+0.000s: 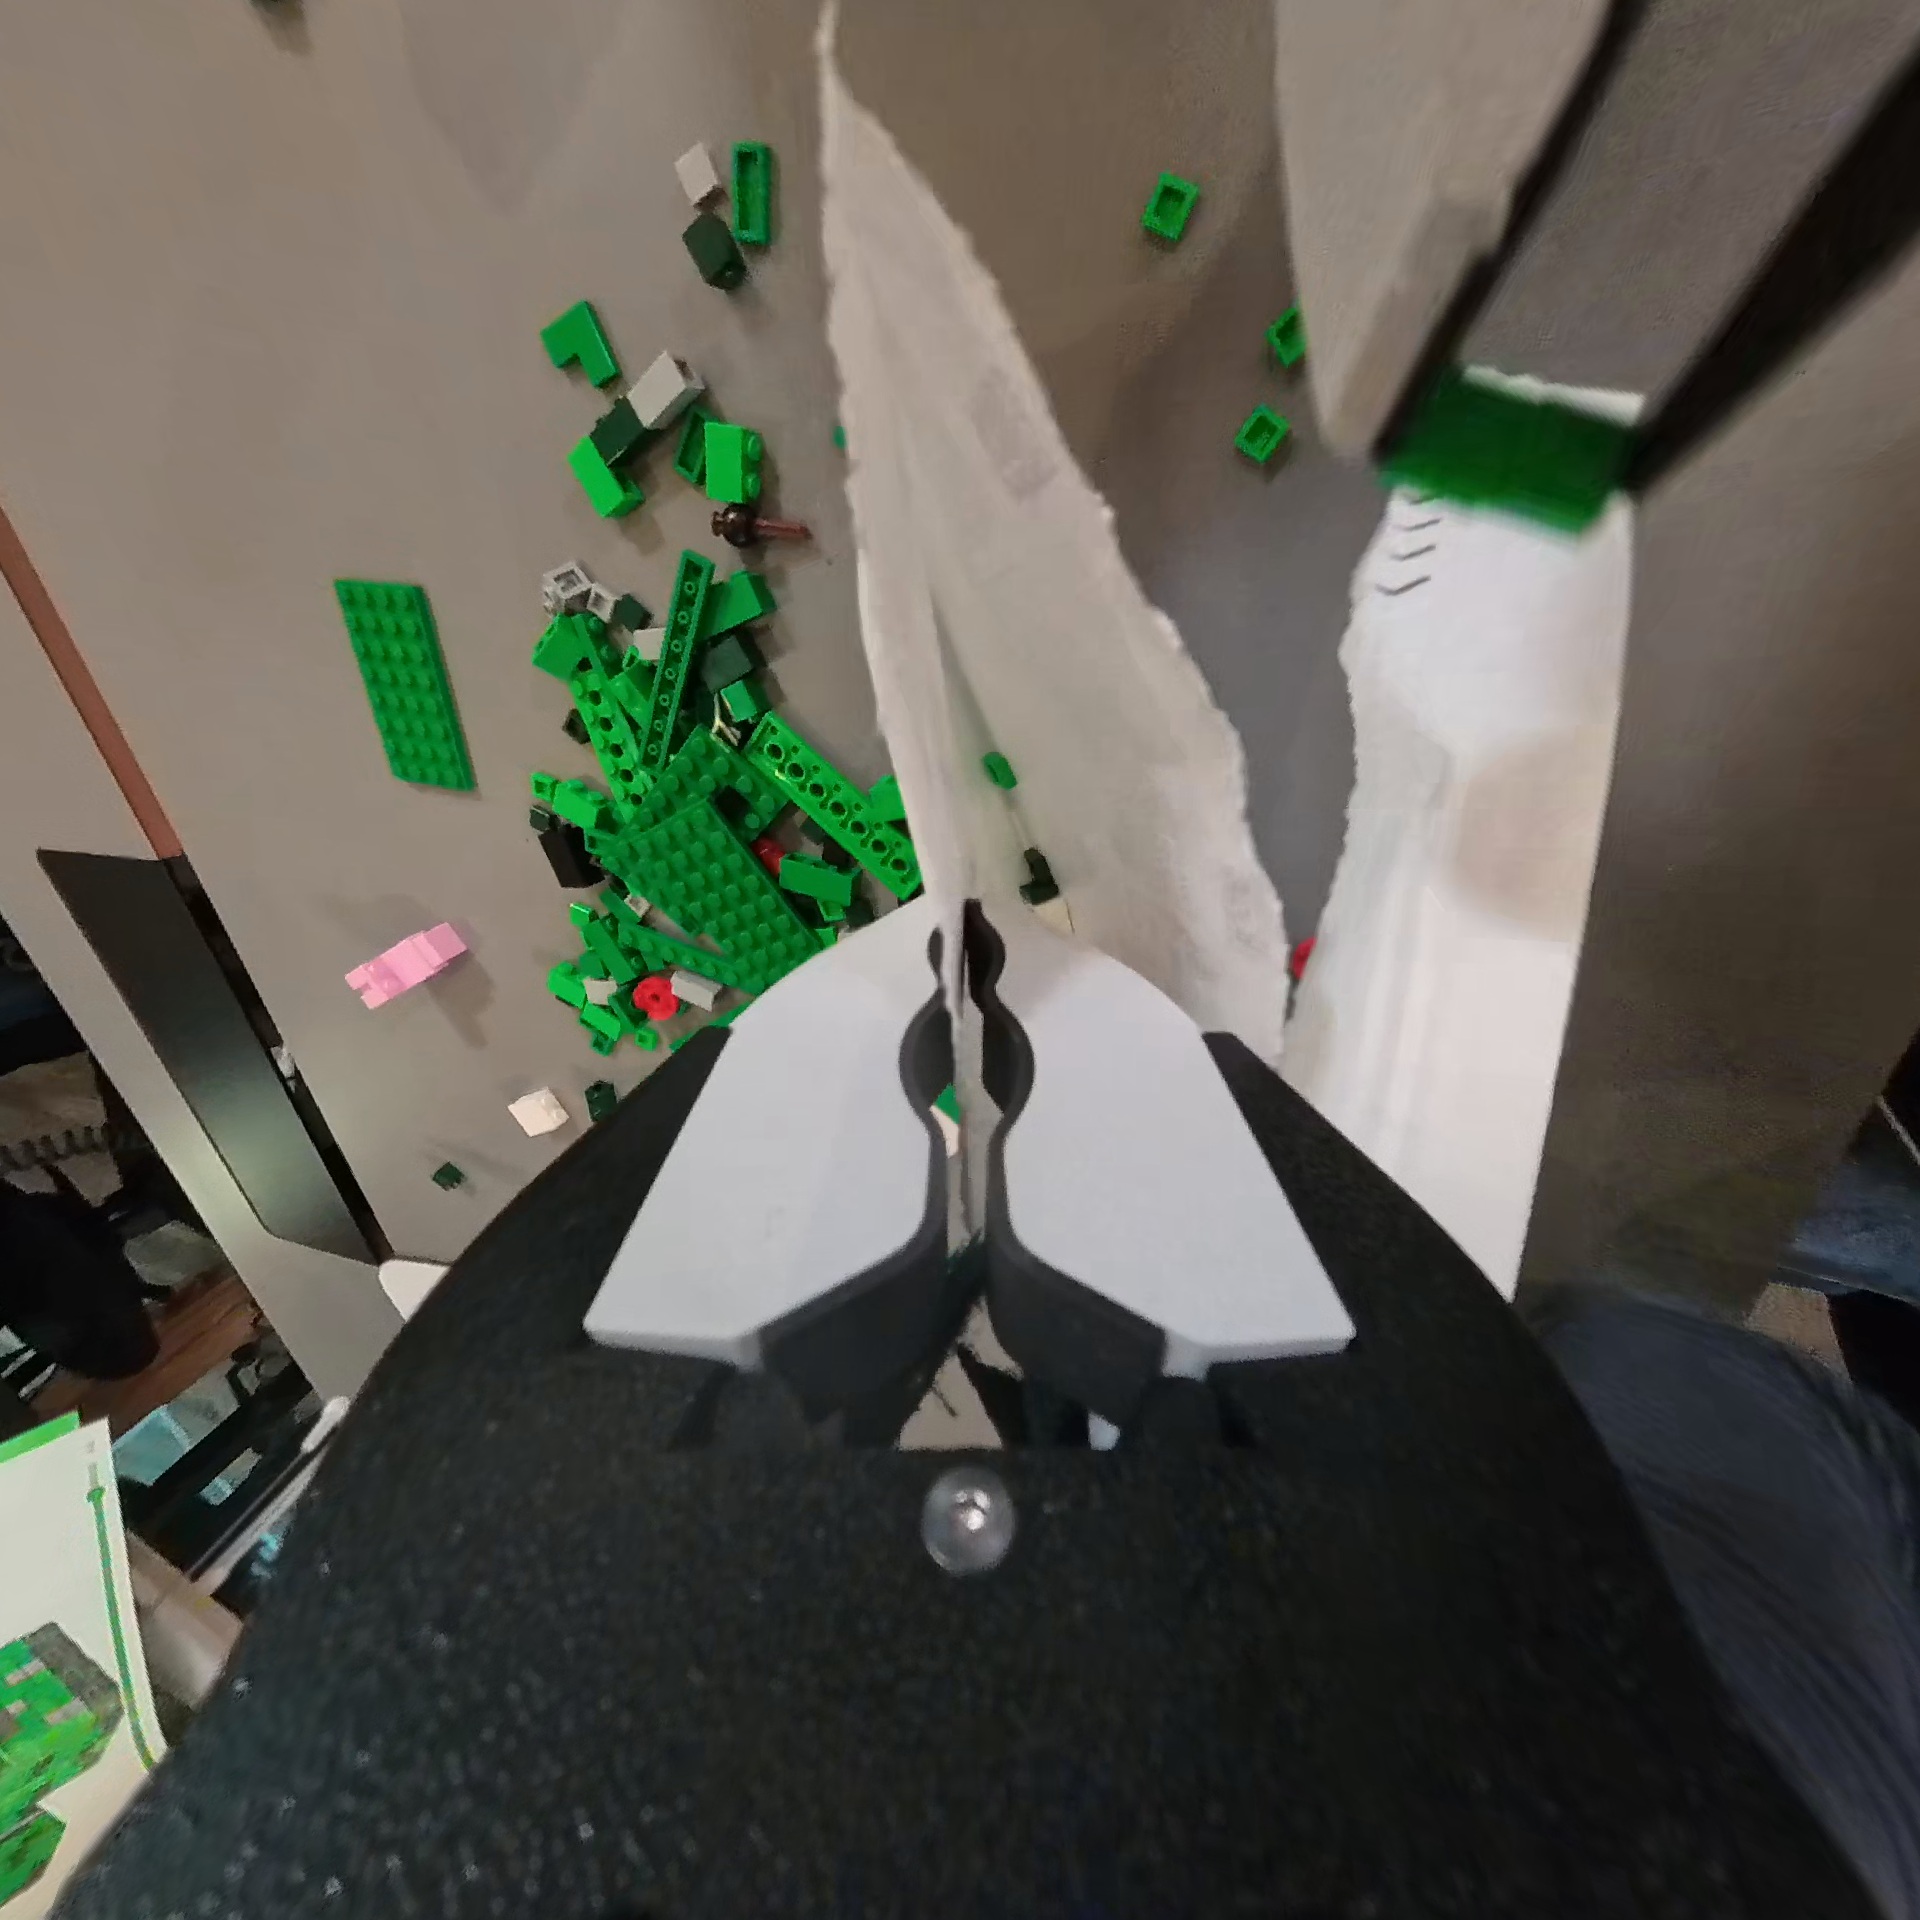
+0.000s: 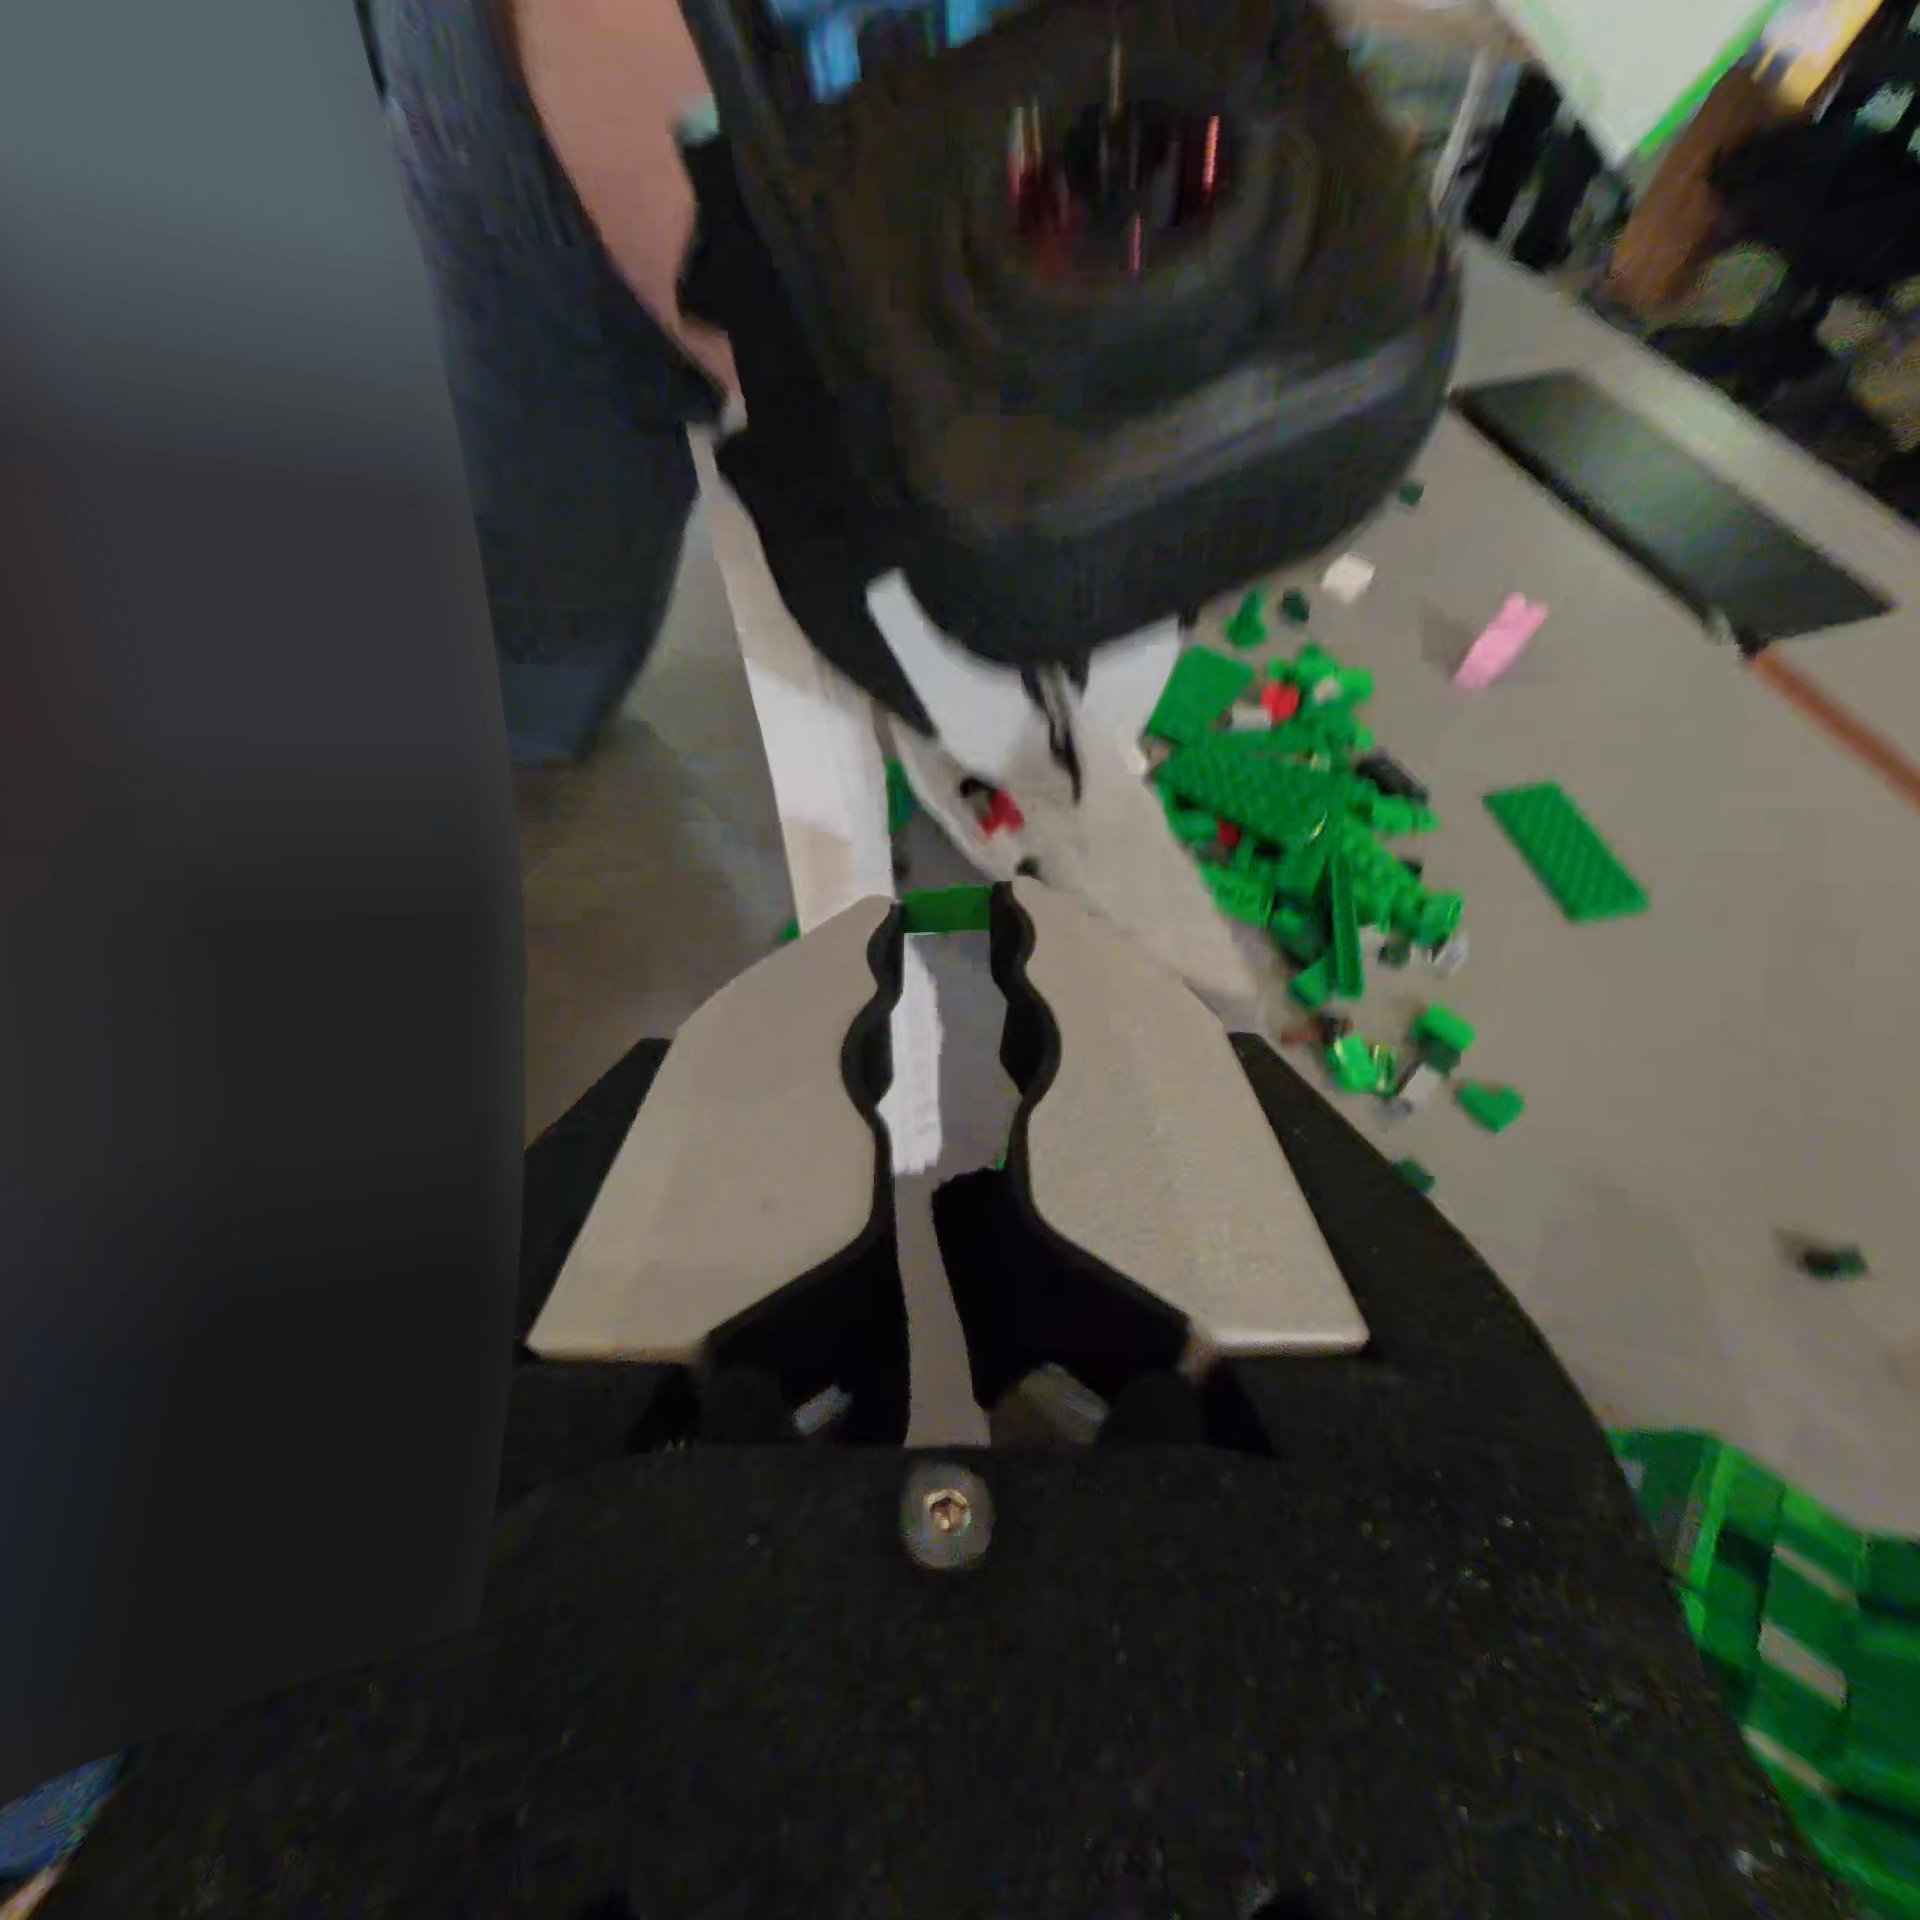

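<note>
Left hand-held gripper [image 1: 964, 935] pinches white paper bag [image 1: 1039, 623] — right hand-held gripper [image 2: 948, 909] clamps green brick [image 2: 948, 911].

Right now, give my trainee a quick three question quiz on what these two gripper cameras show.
1. True or false: the right gripper grips a green brick.
2. What does the left gripper pinch: A a pink brick, B a white torn bag, C a red stud?
3. Fill in: the brick pile is mostly ____.

Key: 1 true. 2 B. 3 green.
</note>
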The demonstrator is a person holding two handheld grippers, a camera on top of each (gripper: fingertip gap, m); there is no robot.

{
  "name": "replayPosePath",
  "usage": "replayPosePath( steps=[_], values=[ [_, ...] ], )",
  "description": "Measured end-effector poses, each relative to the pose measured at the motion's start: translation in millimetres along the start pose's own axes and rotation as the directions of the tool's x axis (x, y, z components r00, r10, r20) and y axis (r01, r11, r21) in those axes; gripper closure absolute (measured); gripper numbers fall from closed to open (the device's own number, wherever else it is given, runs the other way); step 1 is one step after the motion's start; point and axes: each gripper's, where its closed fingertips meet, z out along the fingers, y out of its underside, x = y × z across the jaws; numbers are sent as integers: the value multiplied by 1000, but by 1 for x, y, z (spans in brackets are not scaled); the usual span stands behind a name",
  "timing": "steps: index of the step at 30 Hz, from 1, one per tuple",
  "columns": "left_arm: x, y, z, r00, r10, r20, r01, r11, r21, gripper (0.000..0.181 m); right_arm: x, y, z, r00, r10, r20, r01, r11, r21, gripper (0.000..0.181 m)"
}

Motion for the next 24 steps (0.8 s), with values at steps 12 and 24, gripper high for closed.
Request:
replayPosePath(
  steps=[12, 24],
  values=[
    [2, -5, -3, 1000, -6, -8, 6, 1000, 30, 181, 29, -13, 22, 937, -135, -323, 120, 990, -68, 153],
    [3, -5, -4, 1000, -13, -12, 13, 999, 31, 181, 24, -11, 22, 922, -212, -323, 180, 976, -126, 155]
  ],
)
